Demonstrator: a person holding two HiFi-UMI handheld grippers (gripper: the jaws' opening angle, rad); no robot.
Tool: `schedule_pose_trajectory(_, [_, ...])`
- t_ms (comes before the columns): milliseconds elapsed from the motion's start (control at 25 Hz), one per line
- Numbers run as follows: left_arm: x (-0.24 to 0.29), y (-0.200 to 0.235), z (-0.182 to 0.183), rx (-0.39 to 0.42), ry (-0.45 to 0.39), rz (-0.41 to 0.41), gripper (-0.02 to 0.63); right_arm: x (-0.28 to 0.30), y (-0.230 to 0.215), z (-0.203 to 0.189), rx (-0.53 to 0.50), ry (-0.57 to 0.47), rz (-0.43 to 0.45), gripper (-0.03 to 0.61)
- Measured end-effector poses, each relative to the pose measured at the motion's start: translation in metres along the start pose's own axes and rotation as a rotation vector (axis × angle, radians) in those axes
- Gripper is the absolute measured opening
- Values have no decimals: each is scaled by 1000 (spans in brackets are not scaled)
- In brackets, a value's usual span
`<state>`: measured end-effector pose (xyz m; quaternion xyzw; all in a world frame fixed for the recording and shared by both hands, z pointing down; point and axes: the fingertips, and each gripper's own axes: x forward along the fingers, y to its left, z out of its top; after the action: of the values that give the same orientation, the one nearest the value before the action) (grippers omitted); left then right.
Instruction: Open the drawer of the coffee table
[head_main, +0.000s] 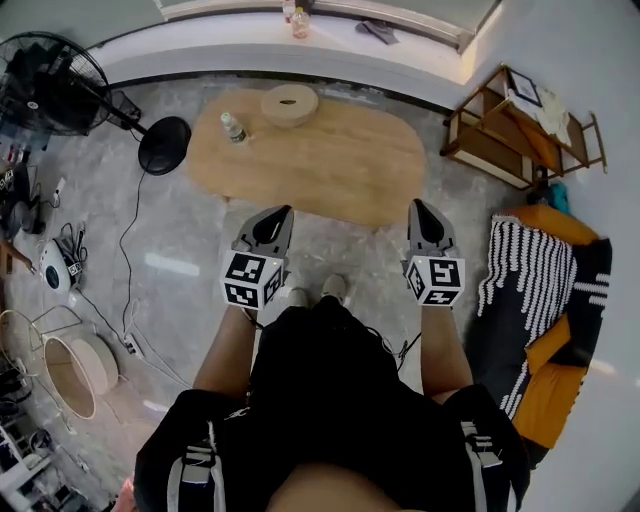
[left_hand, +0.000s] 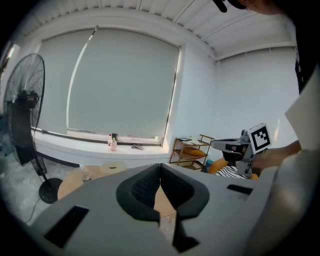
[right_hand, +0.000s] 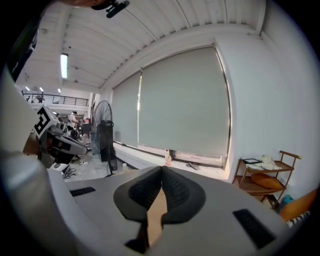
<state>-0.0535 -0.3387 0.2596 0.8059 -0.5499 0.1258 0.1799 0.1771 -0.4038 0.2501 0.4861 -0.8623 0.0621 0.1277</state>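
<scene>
**Both grippers clenched and empty, short of the coffee table**

The person stands facing the oval wooden coffee table (head_main: 340, 165), which lies at twelve o'clock from their feet, just beyond the shoes on the grey stone floor. Seen from above, only the tabletop shows; I cannot make out the drawer front.

The left gripper (head_main: 284, 211) is held out at about eleven o'clock from the body. Its dark pads are pressed together with nothing between them, as its own view makes plain. The right gripper (head_main: 415, 204) is out at about one o'clock, clamped tight on nothing in the same way. Both tips point towards the near edge of the table and hang over that edge without touching it. The two grippers are well apart, one on each side of the person's legs.

On the tabletop a small clear bottle (head_main: 233, 128) stands upright towards ten o'clock. A round wooden disc (head_main: 289, 105) lies near it at the far edge, apart from the bottle.

A black standing fan (head_main: 45, 85) stands at ten o'clock in the room. A wooden shelf unit (head_main: 505, 130) stands by the wall at two o'clock. A black-and-white striped throw (head_main: 525, 270) lies over orange cushions at three o'clock. Two bottles stand on the white window ledge (head_main: 240, 45) past the table.
</scene>
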Motion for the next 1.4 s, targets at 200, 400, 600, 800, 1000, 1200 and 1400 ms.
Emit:
schedule_pose_trajectory(200, [4,23,-67,-119,19,-52,21,7,21,-48,4,58,21,15])
schedule_pose_trajectory(400, [9,43,-140,-235,58,-80,21,9,48,-110,-54,133,31,15])
schedule_pose_trajectory(600, [18,51,-212,-279,80,-110,21,9,56,-176,-22,200,19,14])
schedule_pose_trajectory(800, [36,56,-279,-347,75,-136,21,10,48,-239,2,249,-5,15])
schedule_pose_trajectory(1000, [71,61,-345,-500,41,-164,21,17,36,-305,-9,297,18,17])
schedule_pose_trajectory(1200, [112,51,-413,-578,15,-187,21,31,13,-381,-39,326,49,17])
schedule_pose_trajectory(1400, [174,34,-490,-599,-58,-223,21,57,-25,-466,-60,266,53,17])
